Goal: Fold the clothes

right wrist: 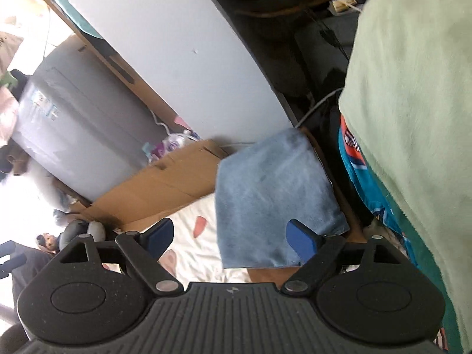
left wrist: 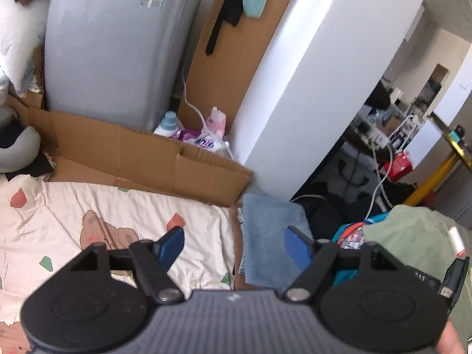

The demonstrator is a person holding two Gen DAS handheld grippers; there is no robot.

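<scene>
Both grippers, left gripper (left wrist: 234,243) and right gripper (right wrist: 230,237), hover with fingers released above a folded blue towel (right wrist: 274,194).

A white wall panel (left wrist: 309,67) runs from twelve o'clock down toward the centre. At eleven o'clock stands a grey appliance (left wrist: 118,44) with flattened cardboard (left wrist: 141,159) at its foot. A cluttered desk (left wrist: 374,144) sits at three o'clock, in a room lit by daylight. A patterned bedsheet (left wrist: 73,215) covers eight o'clock.
</scene>
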